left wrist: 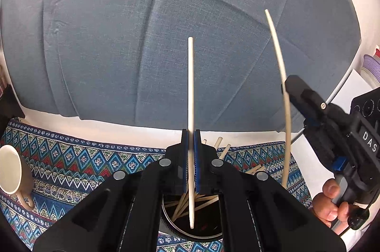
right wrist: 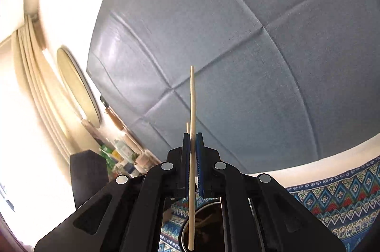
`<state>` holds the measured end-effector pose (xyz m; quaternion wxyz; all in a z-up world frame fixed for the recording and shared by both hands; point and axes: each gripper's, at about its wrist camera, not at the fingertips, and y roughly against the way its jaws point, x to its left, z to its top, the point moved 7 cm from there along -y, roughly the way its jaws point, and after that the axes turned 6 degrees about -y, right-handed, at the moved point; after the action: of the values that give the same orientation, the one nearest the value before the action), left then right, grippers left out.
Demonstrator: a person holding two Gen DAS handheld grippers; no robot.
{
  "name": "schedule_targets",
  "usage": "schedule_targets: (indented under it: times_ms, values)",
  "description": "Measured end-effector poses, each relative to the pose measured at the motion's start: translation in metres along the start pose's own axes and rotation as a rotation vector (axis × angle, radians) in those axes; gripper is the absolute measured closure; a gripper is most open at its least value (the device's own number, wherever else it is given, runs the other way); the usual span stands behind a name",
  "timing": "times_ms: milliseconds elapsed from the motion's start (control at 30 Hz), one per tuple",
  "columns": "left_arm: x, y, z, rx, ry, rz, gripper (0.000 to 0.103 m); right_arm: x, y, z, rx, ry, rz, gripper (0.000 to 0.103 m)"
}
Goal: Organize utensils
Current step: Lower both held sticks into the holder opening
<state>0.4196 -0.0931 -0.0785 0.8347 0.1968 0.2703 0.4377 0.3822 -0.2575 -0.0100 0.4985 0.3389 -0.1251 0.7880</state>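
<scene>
My left gripper (left wrist: 190, 133) is shut on a pale chopstick (left wrist: 190, 85) held upright, its lower tip hanging over a dark round holder (left wrist: 204, 223) with several wooden chopsticks (left wrist: 182, 204) in it. My right gripper (right wrist: 192, 136) is shut on a second pale chopstick (right wrist: 192, 100), also upright, above a dark round container (right wrist: 209, 223). In the left wrist view the right gripper (left wrist: 288, 85) shows at the right, clamping its chopstick (left wrist: 277, 50), with a hand on its handle.
A patterned blue cloth (left wrist: 71, 157) covers the table. A beige mug (left wrist: 13, 171) lies at the left. A blue-grey quilted panel (left wrist: 166, 26) fills the background. Bottles and a round mirror (right wrist: 78, 85) stand at the left in the right wrist view.
</scene>
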Motion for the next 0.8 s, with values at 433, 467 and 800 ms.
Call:
schedule_targets:
  times_ms: [433,467,800]
  values:
    - [0.004,-0.007,-0.020,-0.049,-0.023,0.000,0.098,-0.018,-0.023,-0.059,-0.017,0.159,-0.168,0.098]
    - [0.003,-0.007,-0.022,-0.048,-0.032,-0.002,0.098,-0.018,-0.022,-0.062,-0.022,0.165,-0.172,0.098]
    - [0.000,-0.005,-0.037,-0.030,-0.045,-0.019,0.098,-0.013,-0.003,-0.078,0.022,0.261,-0.193,0.098]
